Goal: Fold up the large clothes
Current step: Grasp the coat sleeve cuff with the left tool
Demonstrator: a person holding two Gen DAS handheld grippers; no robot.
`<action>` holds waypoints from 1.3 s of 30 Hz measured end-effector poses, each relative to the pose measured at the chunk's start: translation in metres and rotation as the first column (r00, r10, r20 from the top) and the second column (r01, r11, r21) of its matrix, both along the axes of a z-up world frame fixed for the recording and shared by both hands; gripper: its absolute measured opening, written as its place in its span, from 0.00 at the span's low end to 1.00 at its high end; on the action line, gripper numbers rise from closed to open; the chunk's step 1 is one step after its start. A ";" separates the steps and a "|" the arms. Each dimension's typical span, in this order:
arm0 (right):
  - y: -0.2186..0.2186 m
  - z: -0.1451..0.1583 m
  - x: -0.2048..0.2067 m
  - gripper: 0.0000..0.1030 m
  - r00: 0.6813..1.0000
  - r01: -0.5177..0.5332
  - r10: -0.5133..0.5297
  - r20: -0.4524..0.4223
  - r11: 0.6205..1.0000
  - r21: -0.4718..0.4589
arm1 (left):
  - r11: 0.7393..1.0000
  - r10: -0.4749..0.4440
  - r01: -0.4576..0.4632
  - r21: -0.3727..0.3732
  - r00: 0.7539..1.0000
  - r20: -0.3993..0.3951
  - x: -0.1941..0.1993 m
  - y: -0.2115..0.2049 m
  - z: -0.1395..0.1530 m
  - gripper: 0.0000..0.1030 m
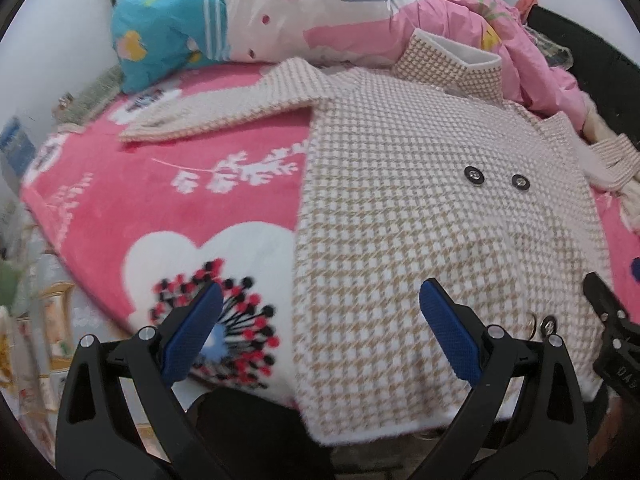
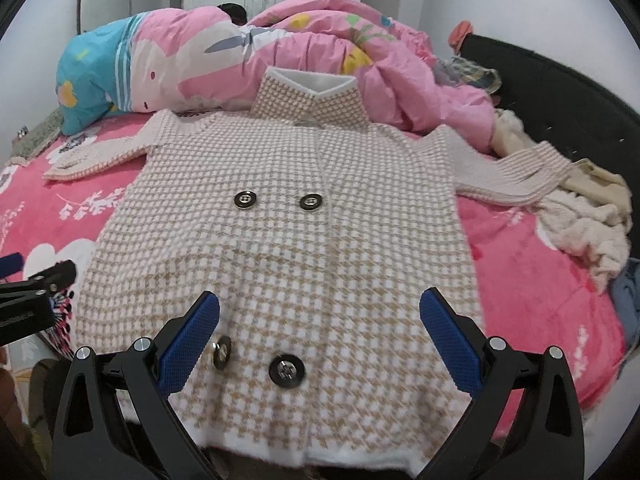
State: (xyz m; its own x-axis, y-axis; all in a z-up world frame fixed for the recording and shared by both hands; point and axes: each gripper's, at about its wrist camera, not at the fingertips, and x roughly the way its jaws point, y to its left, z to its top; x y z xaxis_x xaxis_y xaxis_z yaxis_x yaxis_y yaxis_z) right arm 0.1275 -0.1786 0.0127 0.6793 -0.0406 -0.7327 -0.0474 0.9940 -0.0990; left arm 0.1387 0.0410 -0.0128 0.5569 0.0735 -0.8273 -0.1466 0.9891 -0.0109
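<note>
Between and beyond the right gripper's [image 2: 319, 326] spread fingers, the houndstooth coat [image 2: 280, 248] lies flat on the bed [image 2: 532, 280]; left gripper's [image 1: 320, 326] fingers, spread, straddle its edge.

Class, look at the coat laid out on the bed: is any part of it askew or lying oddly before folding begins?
Yes. The coat lies flat and buttoned, but its right-side sleeve trails onto a cream garment pile, and its collar is propped against the pink quilt.
</note>
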 end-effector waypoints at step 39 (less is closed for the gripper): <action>0.057 -0.018 0.105 0.95 0.962 -0.265 0.272 -0.038 0.956 0.122 | 0.743 0.670 -0.665 -0.082 0.738 0.079 0.220 0.313 -0.036 0.64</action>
